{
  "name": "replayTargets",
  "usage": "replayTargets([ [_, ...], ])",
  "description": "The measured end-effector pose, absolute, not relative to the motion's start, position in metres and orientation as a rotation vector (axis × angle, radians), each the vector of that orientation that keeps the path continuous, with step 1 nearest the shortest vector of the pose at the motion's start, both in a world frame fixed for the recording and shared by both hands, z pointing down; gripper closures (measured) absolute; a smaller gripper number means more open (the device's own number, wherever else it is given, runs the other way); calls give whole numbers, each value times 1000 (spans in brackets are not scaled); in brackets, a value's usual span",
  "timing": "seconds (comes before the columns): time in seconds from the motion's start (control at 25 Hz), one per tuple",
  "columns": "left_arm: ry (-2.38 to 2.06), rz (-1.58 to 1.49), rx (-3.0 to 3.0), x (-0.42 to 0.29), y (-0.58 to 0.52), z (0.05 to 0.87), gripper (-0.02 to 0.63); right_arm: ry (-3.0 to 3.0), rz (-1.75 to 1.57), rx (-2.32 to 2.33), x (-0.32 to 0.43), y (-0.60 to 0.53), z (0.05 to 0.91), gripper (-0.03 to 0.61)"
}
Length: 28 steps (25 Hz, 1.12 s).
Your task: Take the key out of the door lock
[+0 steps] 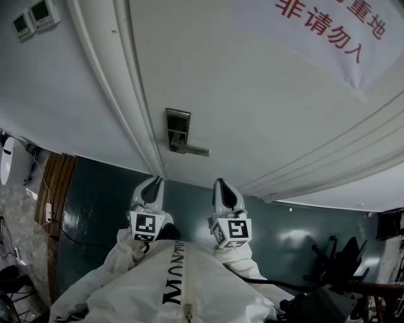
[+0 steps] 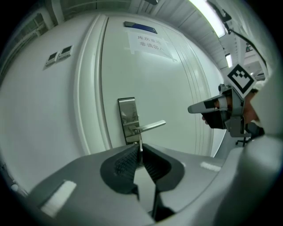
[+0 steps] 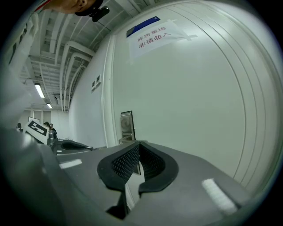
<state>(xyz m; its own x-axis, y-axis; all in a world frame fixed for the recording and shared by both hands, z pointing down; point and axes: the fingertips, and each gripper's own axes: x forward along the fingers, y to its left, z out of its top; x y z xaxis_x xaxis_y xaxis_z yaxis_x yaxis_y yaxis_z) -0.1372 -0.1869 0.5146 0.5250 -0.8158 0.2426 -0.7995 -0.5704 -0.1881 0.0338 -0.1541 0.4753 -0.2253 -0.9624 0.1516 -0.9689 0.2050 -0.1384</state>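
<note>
The pale door carries a steel lock plate with a lever handle. My left gripper hangs a short way back from the door, below the plate. It is shut on a thin silver key that sticks up edge-on from the fingertips, clear of the lock. My right gripper is beside it to the right, shut with nothing between its jaws. It also shows at the right of the left gripper view as the right gripper.
A paper sign with red characters is stuck high on the door. Wall switches sit left of the door frame. Cables and a wooden strip lie at the left; dark chairs stand at the lower right.
</note>
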Motion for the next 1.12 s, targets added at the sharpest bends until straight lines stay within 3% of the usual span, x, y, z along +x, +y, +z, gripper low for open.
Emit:
replayTargets([
  [0.68,1490,-419,-2564,-99,-69,480,591,-2495,294,1924,87,-28,474,578],
  [1.12,1454,-411,-2574,-104,-45,474,591,-2504,212,1871,66,-7,465,578],
])
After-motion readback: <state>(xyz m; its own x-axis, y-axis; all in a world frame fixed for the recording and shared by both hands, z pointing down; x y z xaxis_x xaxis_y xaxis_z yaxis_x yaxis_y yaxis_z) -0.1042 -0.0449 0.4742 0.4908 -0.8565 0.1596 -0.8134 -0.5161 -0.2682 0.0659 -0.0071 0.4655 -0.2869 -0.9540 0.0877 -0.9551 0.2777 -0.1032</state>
